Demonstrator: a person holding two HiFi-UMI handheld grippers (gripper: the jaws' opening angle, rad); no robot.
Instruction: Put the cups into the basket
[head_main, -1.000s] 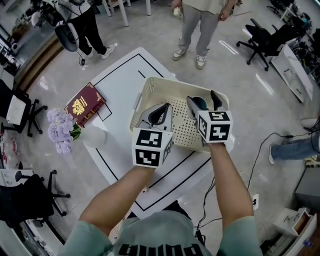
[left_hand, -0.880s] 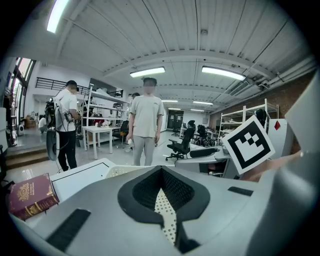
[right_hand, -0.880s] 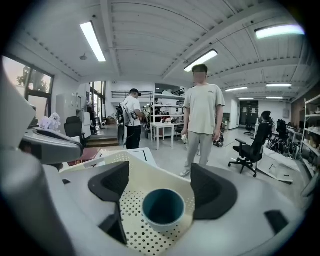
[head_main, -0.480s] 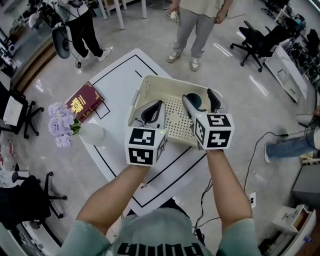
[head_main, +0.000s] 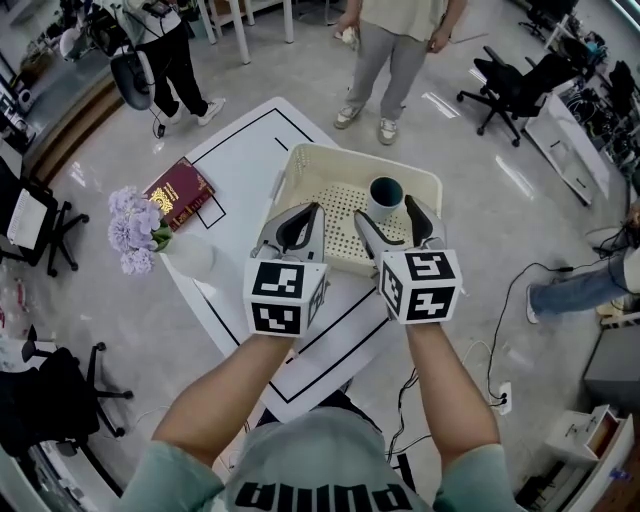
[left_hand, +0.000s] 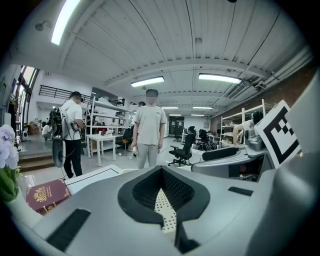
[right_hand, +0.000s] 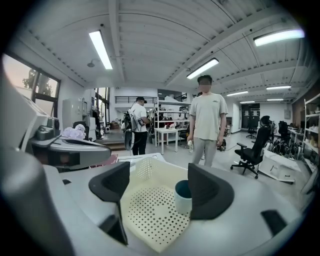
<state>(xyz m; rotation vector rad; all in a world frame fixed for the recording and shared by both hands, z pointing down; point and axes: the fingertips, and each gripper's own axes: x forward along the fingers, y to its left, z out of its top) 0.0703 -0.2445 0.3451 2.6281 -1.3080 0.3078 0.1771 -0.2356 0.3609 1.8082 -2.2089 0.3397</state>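
A cream perforated basket (head_main: 330, 180) stands on the white table (head_main: 240, 160). One teal cup (head_main: 384, 195) stands upright inside it near the right wall, touching neither gripper. My right gripper (head_main: 390, 222) hovers just short of the cup with its jaws open and empty. In the right gripper view the cup (right_hand: 183, 196) shows between the spread pads (right_hand: 111, 182) of my right gripper (right_hand: 160, 187), on the basket (right_hand: 150, 220) floor. My left gripper (head_main: 300, 212) hangs over the basket's near left part, shut on nothing. In its own view my left gripper (left_hand: 162, 194) shows only the basket (left_hand: 162, 210) floor through a slit.
A red book (head_main: 178, 192) lies at the table's left edge. Purple flowers (head_main: 135, 228) in a white vase (head_main: 190, 255) stand nearer me on the left. Two people stand on the floor beyond the table (head_main: 400, 50), (head_main: 165, 45). Office chairs (head_main: 520, 85) are at the right.
Both grippers have drawn back toward me. The right gripper has opened and let go of the teal cup, which now stands alone in the basket. The left gripper stays shut.
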